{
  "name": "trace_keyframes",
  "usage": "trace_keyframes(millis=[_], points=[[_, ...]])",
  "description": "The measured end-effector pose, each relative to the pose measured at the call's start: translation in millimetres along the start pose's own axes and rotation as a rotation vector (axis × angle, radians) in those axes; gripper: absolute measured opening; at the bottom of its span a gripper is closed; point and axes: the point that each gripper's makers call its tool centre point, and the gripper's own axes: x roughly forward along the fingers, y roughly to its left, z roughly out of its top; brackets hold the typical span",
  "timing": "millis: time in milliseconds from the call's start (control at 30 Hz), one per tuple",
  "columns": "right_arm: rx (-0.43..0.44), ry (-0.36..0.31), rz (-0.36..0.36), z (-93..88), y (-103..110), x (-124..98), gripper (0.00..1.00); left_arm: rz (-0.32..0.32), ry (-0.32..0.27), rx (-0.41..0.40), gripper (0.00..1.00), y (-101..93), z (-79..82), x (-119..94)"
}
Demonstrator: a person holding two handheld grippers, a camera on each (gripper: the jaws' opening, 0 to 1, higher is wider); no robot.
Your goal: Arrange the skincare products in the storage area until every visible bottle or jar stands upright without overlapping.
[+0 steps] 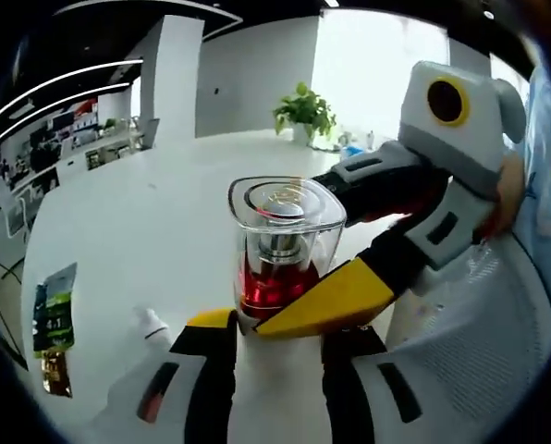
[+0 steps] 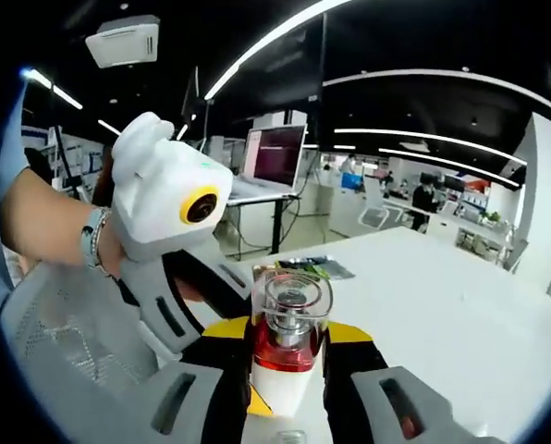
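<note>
A skincare bottle (image 1: 277,248) with a clear square cap, a red middle and a white base is held up above the white table (image 1: 155,213). In the left gripper view it sits between the yellow tips of my left gripper (image 1: 271,319), which is shut on its lower part. My right gripper (image 1: 336,298) comes in from the right with a yellow tip against the same bottle. The right gripper view has the bottle (image 2: 289,333) upright between the jaws of my right gripper (image 2: 287,344), shut on it. There the left gripper (image 2: 243,287) reaches in from the left.
A small white bottle (image 1: 152,326) lies on the table near my left jaw. A green sachet (image 1: 54,310) sits at the table's left edge, a potted plant (image 1: 304,111) at the far side. A white mesh chair back (image 1: 483,347) is close on the right. A person's forearm (image 2: 49,231) holds the left gripper.
</note>
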Motion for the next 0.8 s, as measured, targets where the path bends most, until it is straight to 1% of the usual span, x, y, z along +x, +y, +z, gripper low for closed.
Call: trace_keyframes(millis=[33, 167, 333, 433, 500, 533, 600, 700, 800], points=[[0.001, 0.011, 0.001, -2.4, -1, 0, 0.24, 0.001, 0.003, 0.002, 0.33, 0.2, -0.5, 0], [0.027, 0.009, 0.002, -3.0, -3, -1, 0.25, 0.008, 0.010, 0.011, 0.32, 1.2, -1.9, 1], [0.028, 0.016, 0.004, -3.7, -5, -3, 0.26, 0.024, 0.038, 0.029, 0.28, 3.8, -8.3, 3], [0.031, 0.031, 0.008, -5.2, -8, -6, 0.26, 0.030, 0.039, 0.033, 0.27, 4.8, -8.2, 2], [0.012, 0.071, 0.017, -11.1, -8, -8, 0.24, 0.035, 0.039, 0.033, 0.27, 5.5, -8.3, 3], [-0.021, 0.097, 0.017, -14.9, -9, -8, 0.23, 0.036, 0.038, 0.037, 0.26, 5.8, -8.0, 3], [-0.061, 0.113, 0.013, -16.3, -11, -9, 0.23, 0.041, 0.037, 0.039, 0.25, 6.9, -7.9, 2], [-0.086, 0.109, 0.007, -15.1, -15, -11, 0.23, 0.052, 0.029, 0.038, 0.22, 8.9, -6.2, 1], [-0.087, 0.114, 0.003, -16.9, -19, -14, 0.23, 0.059, 0.021, 0.037, 0.19, 10.3, -4.3, 0]])
